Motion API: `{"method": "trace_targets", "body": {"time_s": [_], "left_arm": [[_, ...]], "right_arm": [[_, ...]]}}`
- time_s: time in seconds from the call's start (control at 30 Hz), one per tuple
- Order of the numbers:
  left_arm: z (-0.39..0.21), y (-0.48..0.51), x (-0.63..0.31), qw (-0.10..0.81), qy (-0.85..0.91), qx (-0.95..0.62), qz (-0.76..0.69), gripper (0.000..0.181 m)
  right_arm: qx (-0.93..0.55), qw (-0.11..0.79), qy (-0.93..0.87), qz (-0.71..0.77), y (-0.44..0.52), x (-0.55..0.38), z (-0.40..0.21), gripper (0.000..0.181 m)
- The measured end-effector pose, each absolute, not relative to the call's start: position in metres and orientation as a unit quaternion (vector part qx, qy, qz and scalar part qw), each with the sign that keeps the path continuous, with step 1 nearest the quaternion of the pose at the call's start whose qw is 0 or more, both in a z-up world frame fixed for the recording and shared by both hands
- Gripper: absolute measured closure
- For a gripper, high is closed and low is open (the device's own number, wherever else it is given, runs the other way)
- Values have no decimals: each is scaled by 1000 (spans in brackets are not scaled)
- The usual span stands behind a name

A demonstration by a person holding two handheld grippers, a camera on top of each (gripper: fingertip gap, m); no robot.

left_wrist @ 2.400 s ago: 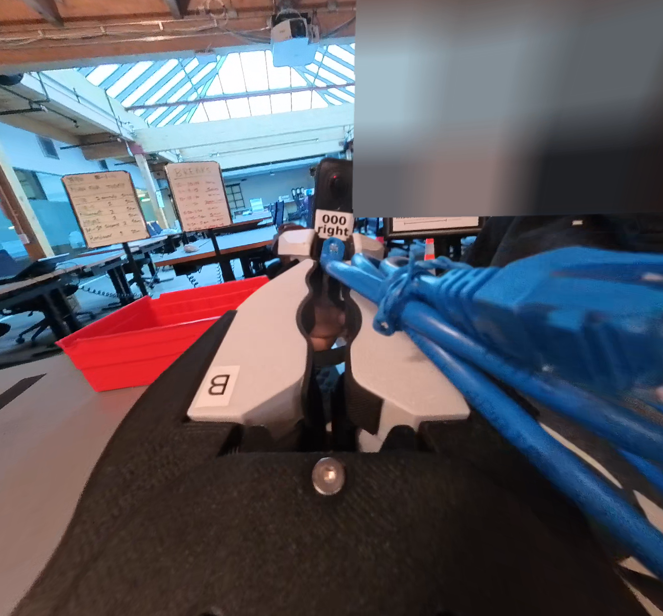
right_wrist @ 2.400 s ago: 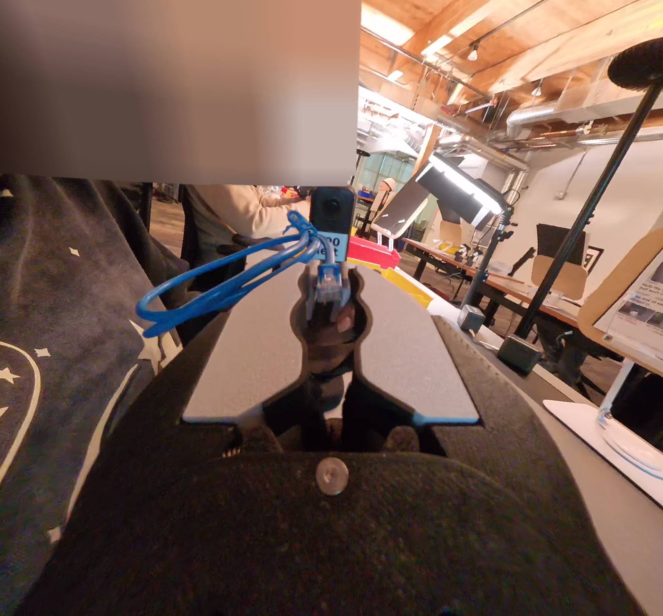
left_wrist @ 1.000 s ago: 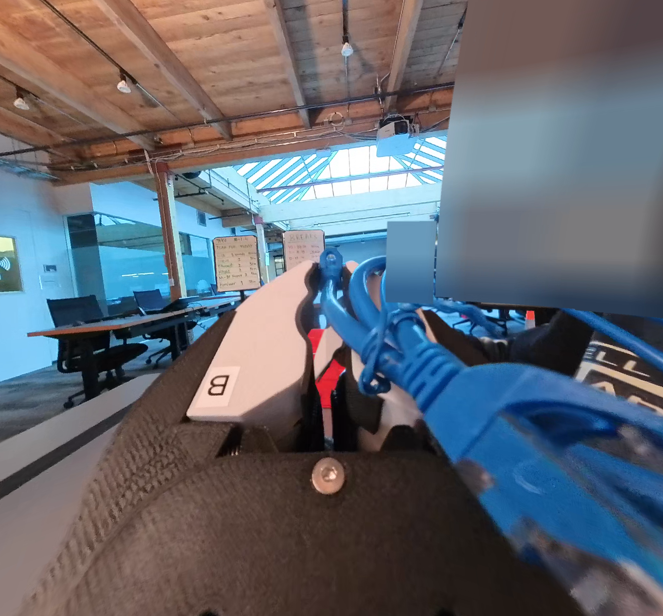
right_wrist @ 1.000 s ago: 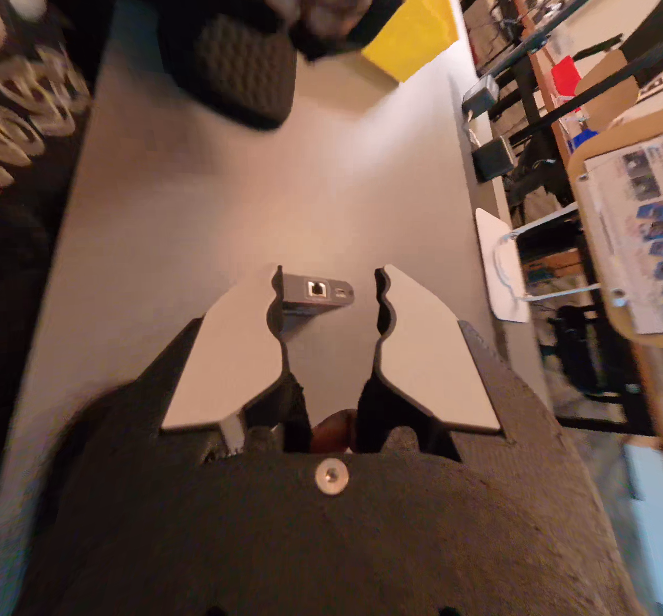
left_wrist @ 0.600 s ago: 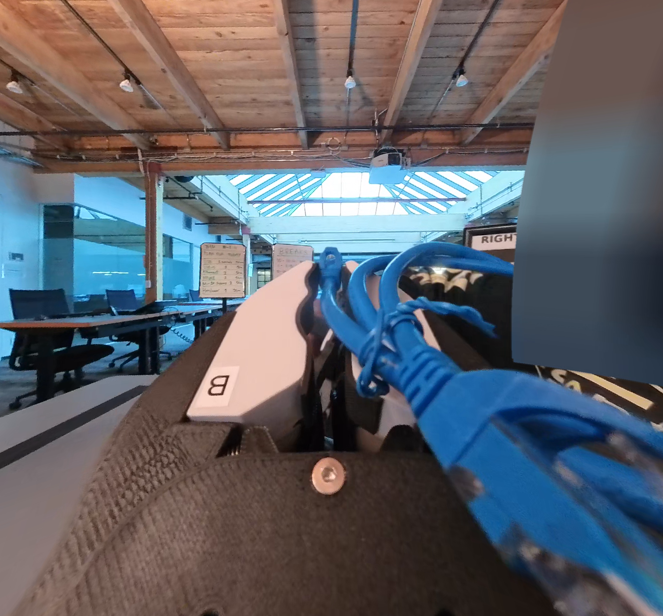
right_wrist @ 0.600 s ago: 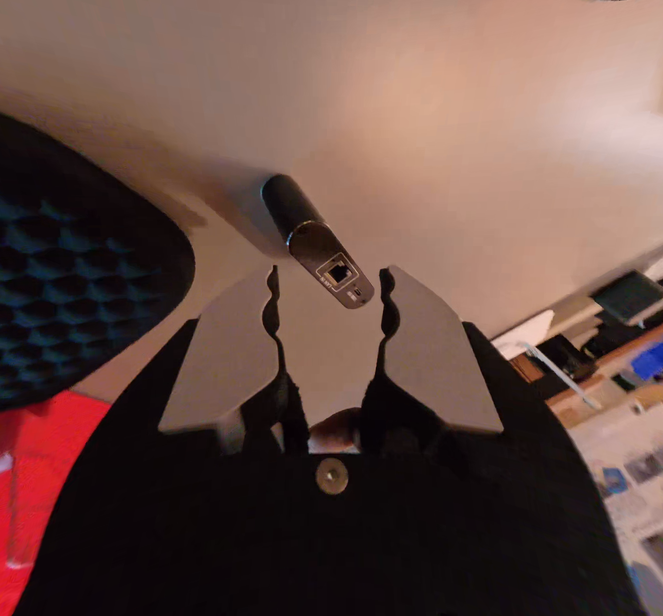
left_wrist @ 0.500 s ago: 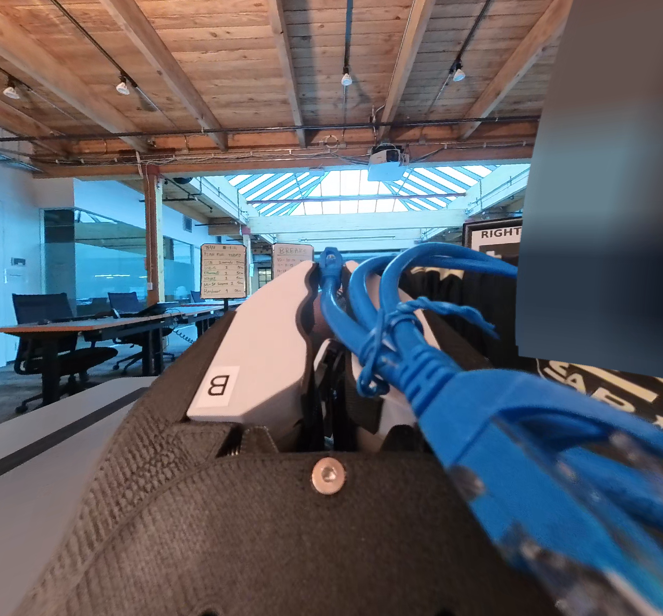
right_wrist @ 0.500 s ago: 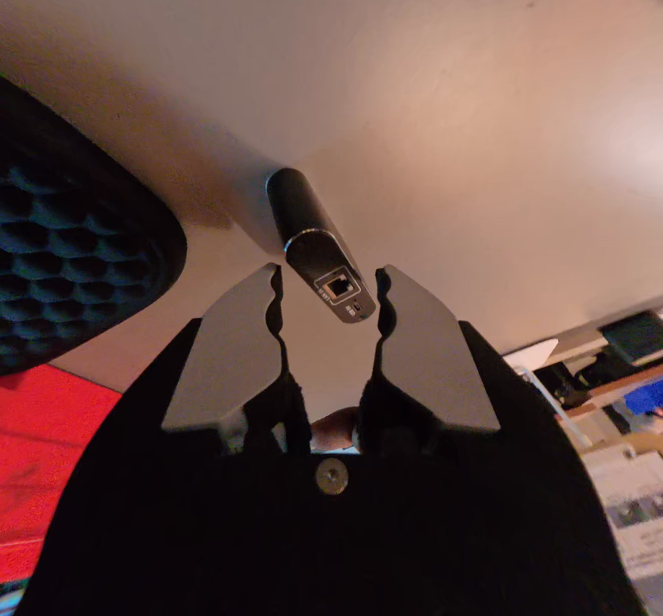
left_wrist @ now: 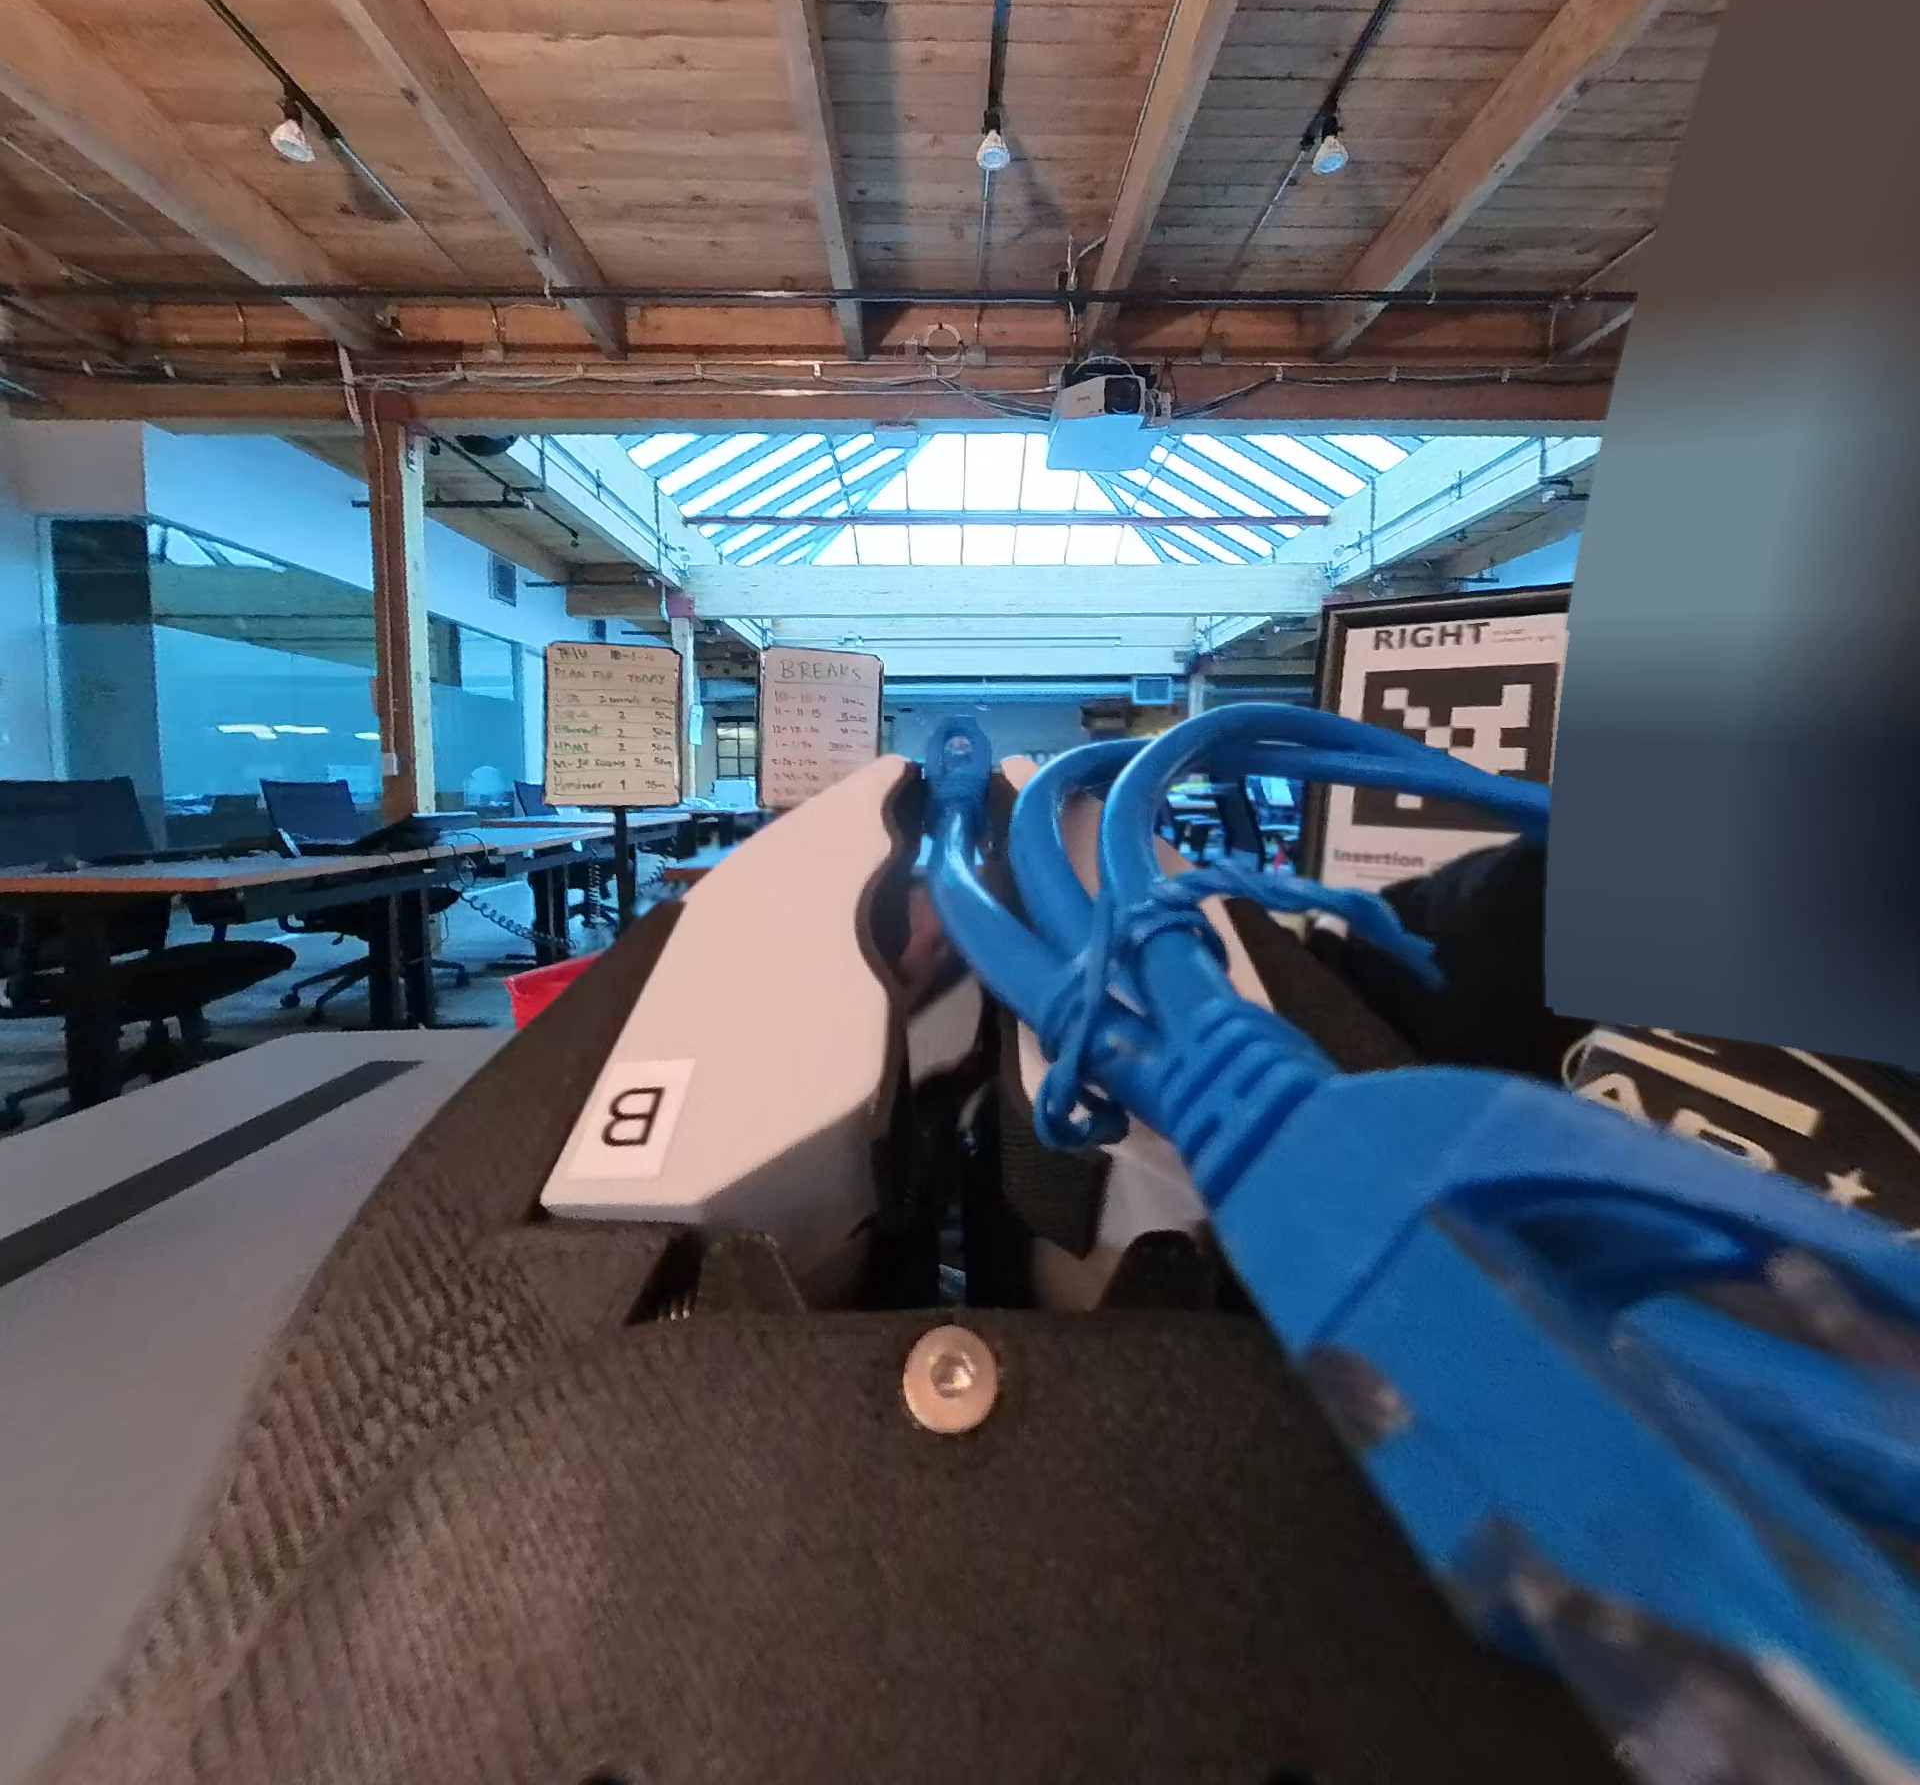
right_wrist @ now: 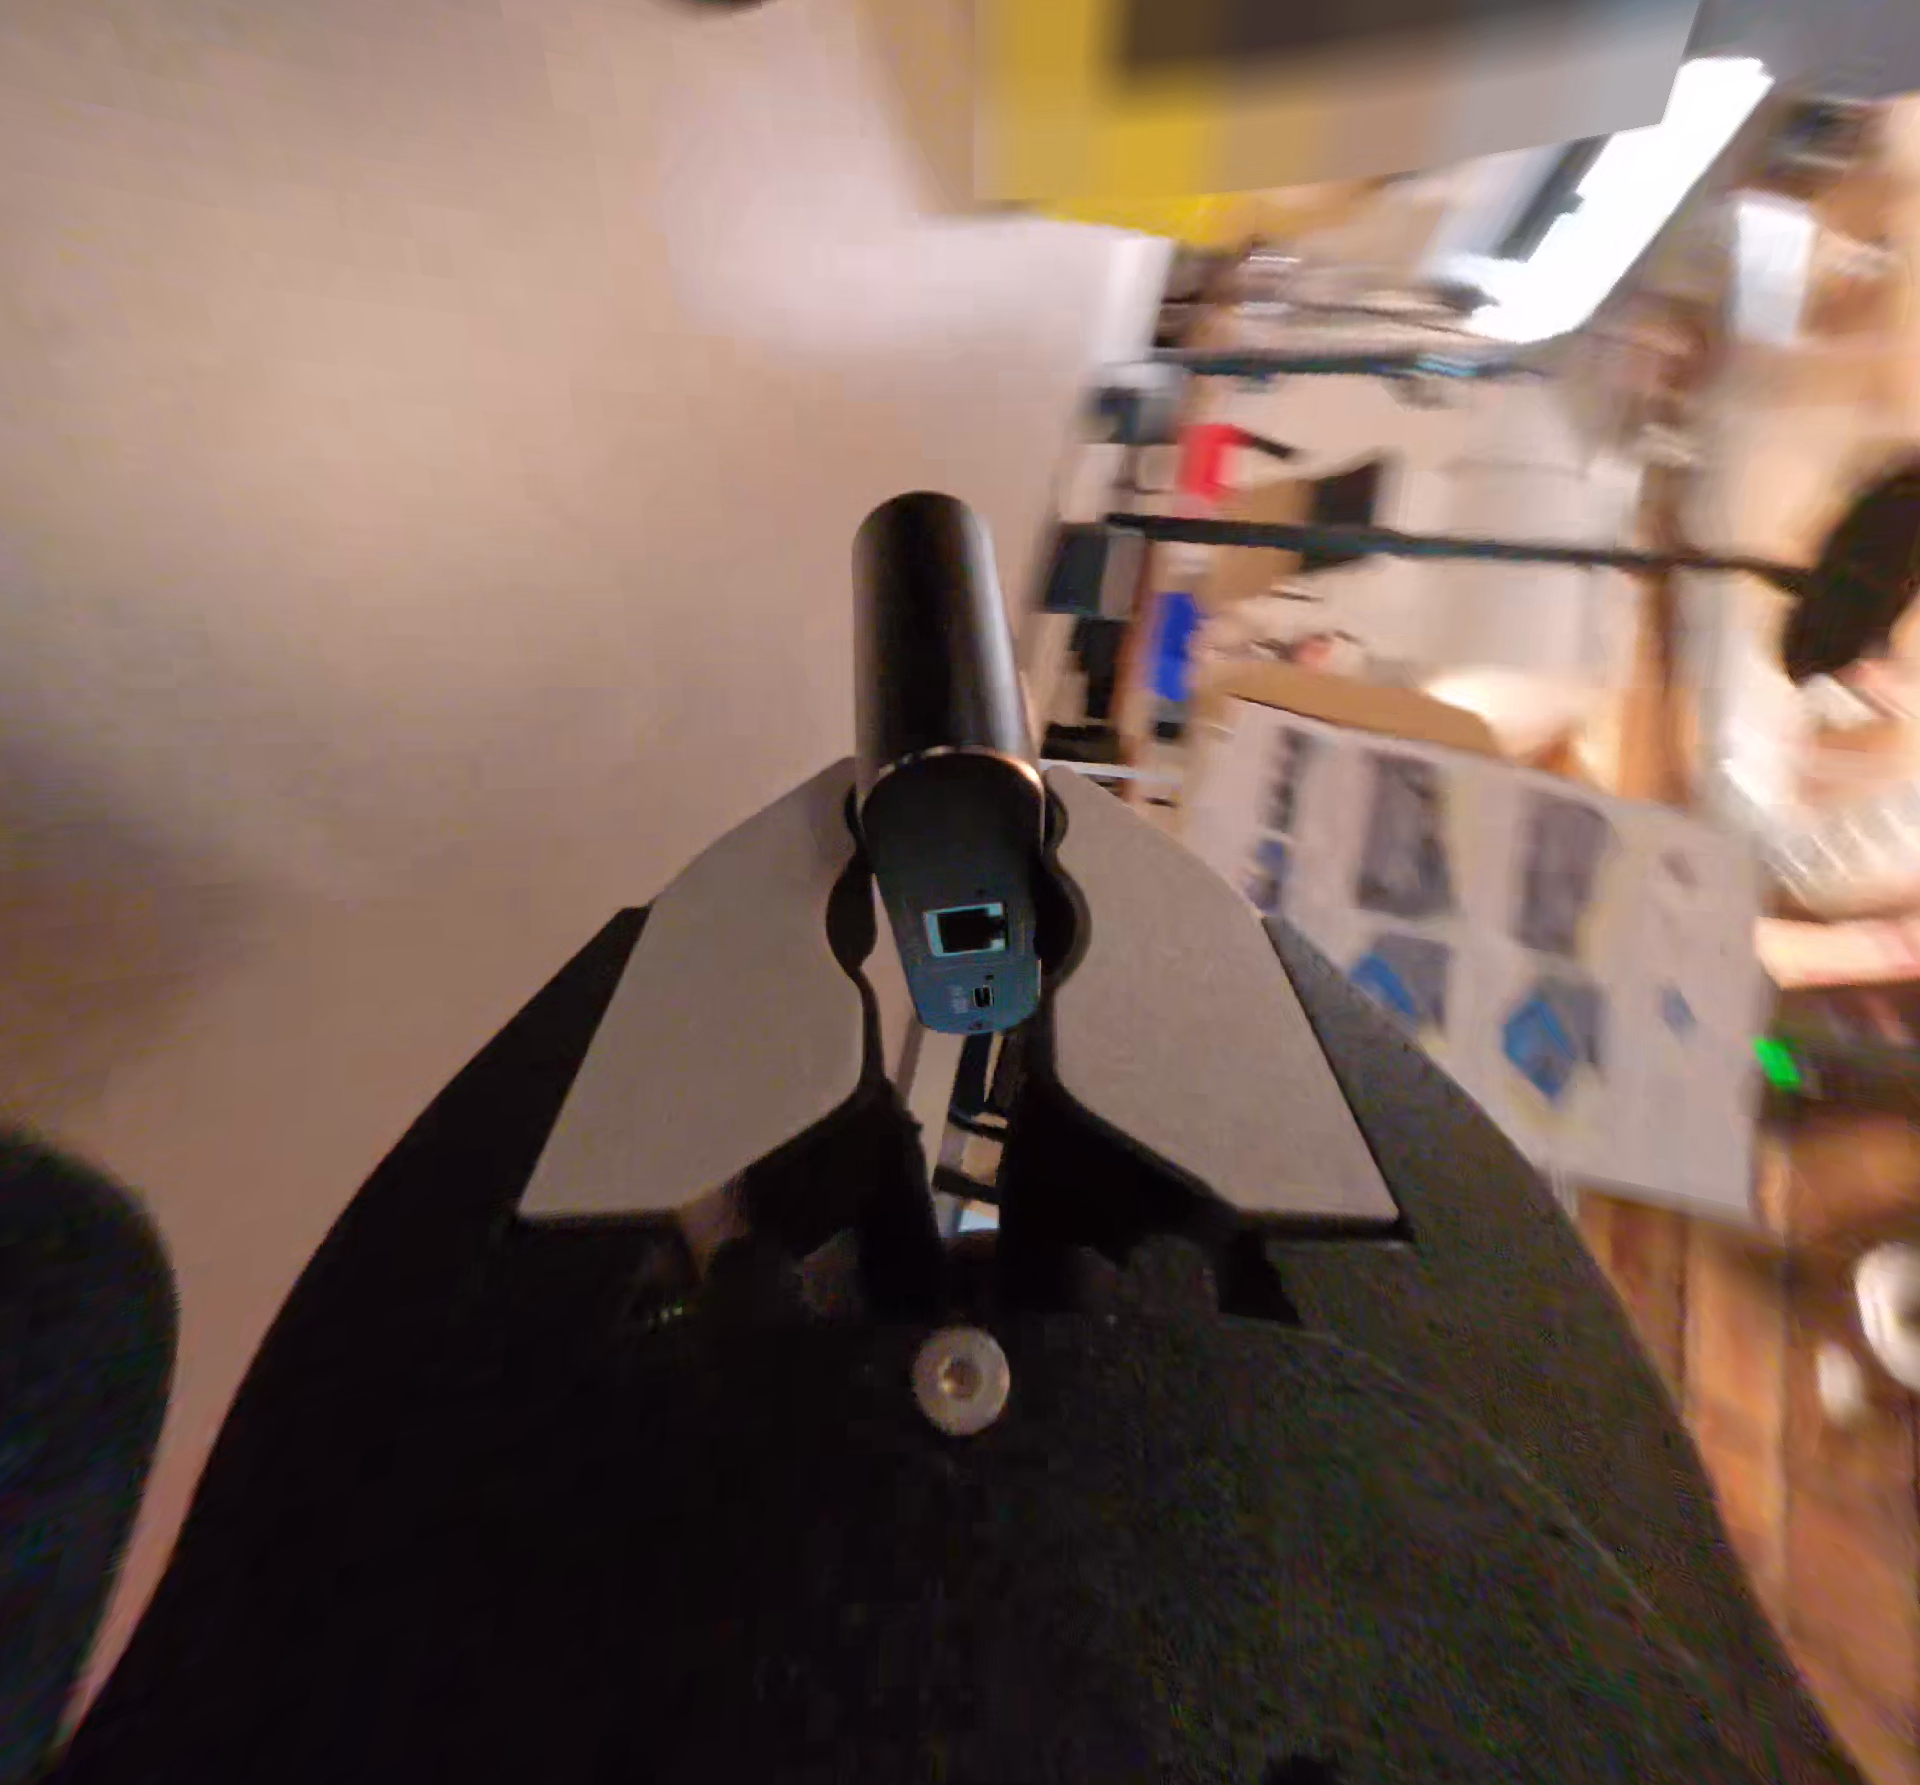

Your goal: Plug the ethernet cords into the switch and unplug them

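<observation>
1. Pale counter [right_wrist: 416, 488] spread behind everything in the right wrist view; same grey surface at lower left in the left wrist view.
2. Left gripper [left_wrist: 954, 779] raised level toward the open room, jaws pressed together on the plug end of the blue ethernet cord [left_wrist: 1174, 1029].
3. Cord bundled in loops and tied with a thin blue twist, draped over the right-hand finger and running down and right toward the camera, where the second plug fills the corner, blurred.
4. Pinched plug upright at the jaw tips, tip pointing up and away.
5. Right gripper [right_wrist: 951, 862] with jaws pinching the switch [right_wrist: 935, 696] across its sides.
6. Switch a slim dark bar, rounded black at the far end, metal-grey at the near end.
7. Long axis along the fingers; port face toward the camera, one square socket with a smaller slot below it.
</observation>
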State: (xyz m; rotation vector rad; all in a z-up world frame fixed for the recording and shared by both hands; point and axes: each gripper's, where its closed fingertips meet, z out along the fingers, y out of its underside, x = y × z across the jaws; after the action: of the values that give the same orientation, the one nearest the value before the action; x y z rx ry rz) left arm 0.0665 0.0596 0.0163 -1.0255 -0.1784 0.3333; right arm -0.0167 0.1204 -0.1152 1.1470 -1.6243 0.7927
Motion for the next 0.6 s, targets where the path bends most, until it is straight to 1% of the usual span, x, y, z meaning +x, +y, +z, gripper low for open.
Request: {"method": "trace_targets", "body": {"time_s": [0.03, 0.13, 0.23, 0.3, 0.37, 0.47, 0.6], "left_arm": [[13, 63, 66, 851, -86, -497, 146, 168], [-9, 81, 63, 827, -106, -542, 107, 169], [-31, 104, 69, 796, -103, -589, 88, 171], [-45, 117, 71, 769, -98, -626, 91, 172], [-56, 126, 73, 746, -99, -654, 85, 173], [-63, 134, 79, 735, -101, -667, 66, 170], [-63, 134, 79, 737, -111, -665, 59, 170]], "right_arm": [[418, 502, -648, 392, 126, -11, -94, 155], [315, 527, -567, 549, 155, 13, -56, 156], [289, 498, -522, 629, 173, 38, -58, 156], [281, 479, -540, 632, 175, 41, -69, 156], [275, 491, -546, 621, 174, 39, -72, 156], [280, 475, -544, 632, 171, 44, -73, 156], [315, 508, -537, 595, 165, 52, -82, 156]]}}
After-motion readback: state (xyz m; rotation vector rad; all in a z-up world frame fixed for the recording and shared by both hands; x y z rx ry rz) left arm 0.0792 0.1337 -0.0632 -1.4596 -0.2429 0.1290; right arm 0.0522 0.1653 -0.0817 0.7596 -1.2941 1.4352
